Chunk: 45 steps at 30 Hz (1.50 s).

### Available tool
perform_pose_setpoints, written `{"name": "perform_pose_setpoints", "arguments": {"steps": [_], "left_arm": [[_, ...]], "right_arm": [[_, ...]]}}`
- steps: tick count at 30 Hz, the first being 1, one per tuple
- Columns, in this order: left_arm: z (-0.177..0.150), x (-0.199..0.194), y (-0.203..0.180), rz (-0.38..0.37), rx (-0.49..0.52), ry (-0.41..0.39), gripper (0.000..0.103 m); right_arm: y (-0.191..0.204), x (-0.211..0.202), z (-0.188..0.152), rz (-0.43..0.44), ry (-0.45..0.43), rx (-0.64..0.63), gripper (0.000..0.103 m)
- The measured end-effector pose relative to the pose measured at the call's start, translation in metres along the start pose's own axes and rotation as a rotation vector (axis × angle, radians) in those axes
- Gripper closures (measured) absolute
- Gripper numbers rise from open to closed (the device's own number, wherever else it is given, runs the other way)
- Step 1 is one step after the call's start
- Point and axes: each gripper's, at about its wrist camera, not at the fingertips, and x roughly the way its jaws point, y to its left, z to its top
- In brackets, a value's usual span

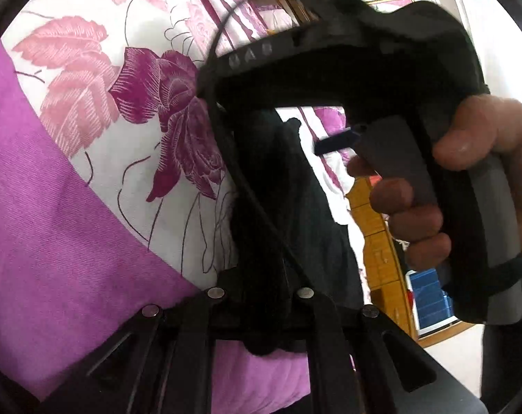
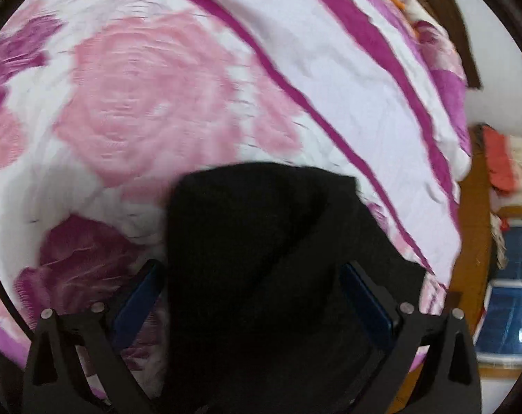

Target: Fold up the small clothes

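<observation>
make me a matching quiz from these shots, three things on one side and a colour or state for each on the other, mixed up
1. left hand-held gripper
2. right hand-held gripper
3. bedspread

a. pink and purple flowers on white
b. shut on the black garment
c. jaws wide apart, pads not pressing the cloth

Pairs: 1-b, 2-c, 3-a

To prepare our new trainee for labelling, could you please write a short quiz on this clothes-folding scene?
1. True or false: the left gripper is shut on the soft black fabric garment.
2. The right gripper's jaws are: A) wide apart, B) pressed together, C) out of view?
3. Fill in: the pink, purple and white quilted bedspread behind the garment has a ____ pattern.
Key: 1 true; 2 A; 3 floral.
</observation>
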Motion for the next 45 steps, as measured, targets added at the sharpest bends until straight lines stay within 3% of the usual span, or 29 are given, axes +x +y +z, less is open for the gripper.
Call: {"name": "perform_pose_setpoints", "arguments": {"steps": [2, 4, 8, 12, 19, 24, 31, 35, 39, 45], "left_arm": [[0.001, 0.003, -0.004, 0.008, -0.002, -0.002, 0.099], [0.000, 0.003, -0.007, 0.038, 0.020, -0.011, 0.099], [-0.007, 0.008, -0.021, 0.080, 0.067, -0.028, 0.099], [-0.010, 0.008, -0.023, 0.072, 0.058, -0.036, 0.099], [-0.020, -0.001, -0.052, 0.060, 0.206, -0.056, 0.100], [-0.035, -0.010, -0.083, 0.072, 0.359, -0.071, 0.100], [-0.055, -0.015, -0.118, 0.119, 0.487, -0.072, 0.100], [-0.061, 0.002, -0.136, 0.163, 0.517, -0.050, 0.100], [-0.052, 0.003, -0.136, 0.184, 0.508, -0.044, 0.100], [-0.051, 0.004, -0.147, 0.236, 0.476, -0.056, 0.100]], "right_arm": [[-0.011, 0.005, 0.001, -0.029, 0.040, 0.075, 0.003], [-0.016, 0.007, 0.001, -0.035, 0.060, 0.099, 0.017], [-0.008, 0.006, 0.000, -0.048, 0.029, 0.030, 0.068], [0.003, 0.001, -0.004, -0.067, -0.005, -0.021, 0.079], [-0.032, -0.015, -0.012, 0.082, -0.046, 0.017, 0.081], [-0.068, -0.039, -0.038, 0.210, -0.137, 0.007, 0.082], [-0.112, -0.062, -0.087, 0.343, -0.260, 0.035, 0.082], [-0.137, -0.058, -0.110, 0.408, -0.342, 0.092, 0.082], [-0.160, -0.046, -0.119, 0.471, -0.370, 0.149, 0.082], [-0.166, -0.041, -0.121, 0.520, -0.419, 0.146, 0.082]]}}
